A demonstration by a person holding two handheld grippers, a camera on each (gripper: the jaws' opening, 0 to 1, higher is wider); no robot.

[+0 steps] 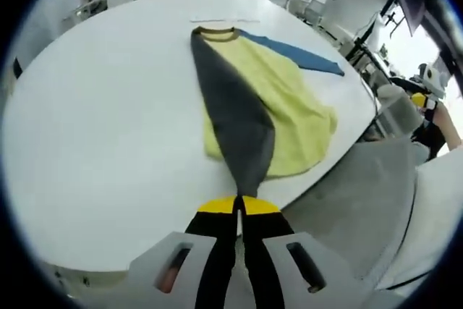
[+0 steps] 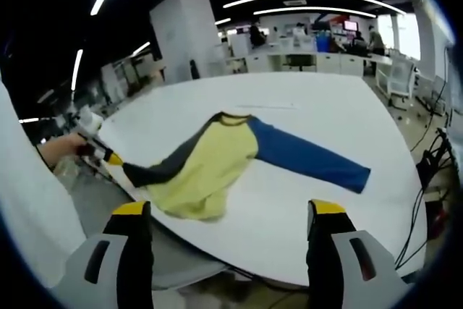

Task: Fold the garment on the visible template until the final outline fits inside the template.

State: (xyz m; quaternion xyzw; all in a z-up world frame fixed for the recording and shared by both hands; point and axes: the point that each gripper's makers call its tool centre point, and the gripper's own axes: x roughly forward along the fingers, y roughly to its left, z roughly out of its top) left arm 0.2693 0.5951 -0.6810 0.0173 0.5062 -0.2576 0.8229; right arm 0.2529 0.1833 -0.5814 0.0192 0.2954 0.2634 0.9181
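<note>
While the garment [image 1: 278, 103] lies spread across the white bench [image 1: 108, 128], we see the left tongs [image 1: 237, 206] pressed together on the end of its grey sleeve [image 1: 235, 113], pulling that sleeve taut from the collar straight back toward the camera. In the left gripper view the yellow body sits just to the right of the stretched sleeve, and the blue sleeve [image 1: 296, 52] pokes out beyond it toward the far edge of the bench.

Over in the right gripper view, the right tongs [image 2: 230, 211] stand spread wide, nothing between them, hanging over the near edge of the bench [image 2: 325, 121]. The garment [image 2: 210, 164] lies ahead of them and a little left, apart from both tips. Its blue sleeve [image 2: 311, 158] stretches flat to the right; its grey sleeve [image 2: 163, 164] runs left off the bench edge to the left tongs [image 2: 110, 157], held by a hand [image 2: 61, 148].

We count one garment with two sleeves, one grey and one blue, a yellow body and a dark collar. Two tongs, each with yellow-tipped black jaws. One bench. A faint thin line marks the bench beyond the collar. Desks and chairs fill the room behind.
</note>
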